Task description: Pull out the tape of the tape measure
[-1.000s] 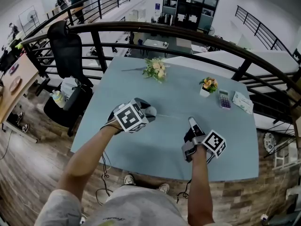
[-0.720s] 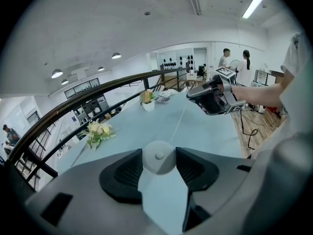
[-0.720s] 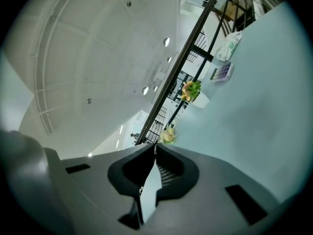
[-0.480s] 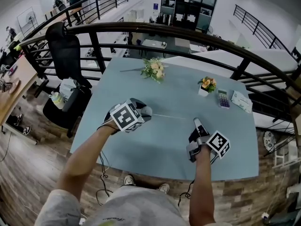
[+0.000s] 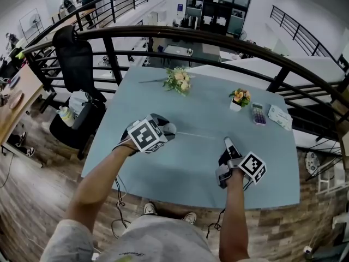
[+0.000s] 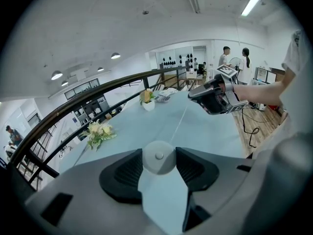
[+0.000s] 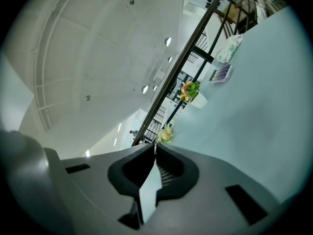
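the left gripper [image 5: 165, 131] was clamped across the rim of the round white tape measure [image 6: 158, 157], over the near left part of the blue table [image 5: 185, 171]. the right gripper [image 5: 226, 141], jaws pressed together, appeared to pinch the end of the tape [image 5: 196, 135], a thin line stretched between the two. the case looked light, hard and smooth. the tape seemed thin, springy and likely to snap back, so its end tab was the place to hold.
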The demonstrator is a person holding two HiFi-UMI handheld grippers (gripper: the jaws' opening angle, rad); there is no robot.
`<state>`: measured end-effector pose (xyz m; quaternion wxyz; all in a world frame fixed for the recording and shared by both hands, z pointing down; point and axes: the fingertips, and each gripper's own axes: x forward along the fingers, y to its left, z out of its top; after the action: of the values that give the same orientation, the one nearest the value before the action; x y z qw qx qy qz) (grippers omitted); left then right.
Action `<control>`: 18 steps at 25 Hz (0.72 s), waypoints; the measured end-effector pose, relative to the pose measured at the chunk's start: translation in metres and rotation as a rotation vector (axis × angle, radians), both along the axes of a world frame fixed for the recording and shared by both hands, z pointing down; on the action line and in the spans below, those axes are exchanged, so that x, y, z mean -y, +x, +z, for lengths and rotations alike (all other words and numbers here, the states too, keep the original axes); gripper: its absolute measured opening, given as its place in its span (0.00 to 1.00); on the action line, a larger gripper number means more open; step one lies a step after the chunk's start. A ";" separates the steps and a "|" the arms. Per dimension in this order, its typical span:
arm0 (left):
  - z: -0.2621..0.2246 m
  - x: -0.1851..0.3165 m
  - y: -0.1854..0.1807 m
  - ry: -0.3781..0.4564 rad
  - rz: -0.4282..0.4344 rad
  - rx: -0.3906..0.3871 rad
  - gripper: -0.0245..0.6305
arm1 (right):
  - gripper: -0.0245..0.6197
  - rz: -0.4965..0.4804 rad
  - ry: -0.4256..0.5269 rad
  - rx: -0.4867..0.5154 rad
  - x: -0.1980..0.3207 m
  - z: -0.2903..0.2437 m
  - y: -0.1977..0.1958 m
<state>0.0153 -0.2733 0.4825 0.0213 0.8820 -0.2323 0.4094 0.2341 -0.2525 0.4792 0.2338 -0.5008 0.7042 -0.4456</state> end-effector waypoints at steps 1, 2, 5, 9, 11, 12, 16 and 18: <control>0.000 0.000 0.000 0.001 0.000 -0.001 0.36 | 0.06 0.000 -0.001 -0.002 -0.001 0.000 -0.001; 0.000 -0.001 -0.001 0.003 0.001 -0.001 0.36 | 0.06 0.001 -0.001 -0.003 -0.001 0.000 -0.001; 0.000 -0.002 0.000 0.005 0.001 0.001 0.36 | 0.06 0.007 -0.004 -0.001 -0.002 0.000 0.000; 0.004 0.000 0.004 0.001 0.000 0.002 0.36 | 0.06 0.009 -0.012 -0.002 -0.003 0.004 0.003; 0.008 -0.001 0.006 -0.005 0.001 0.003 0.36 | 0.06 0.009 -0.023 -0.006 -0.005 0.008 0.005; 0.011 -0.001 0.008 -0.008 0.002 0.003 0.36 | 0.06 0.009 -0.029 -0.010 -0.006 0.010 0.006; 0.023 -0.003 0.016 -0.021 0.015 0.013 0.36 | 0.06 0.011 -0.051 -0.036 -0.008 0.020 0.011; 0.030 -0.004 0.021 -0.033 0.021 0.017 0.36 | 0.06 0.012 -0.063 -0.047 -0.008 0.026 0.014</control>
<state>0.0365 -0.2697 0.5128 0.0295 0.8804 -0.2165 0.4209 0.2480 -0.2445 0.5054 0.2042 -0.5223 0.6922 -0.4543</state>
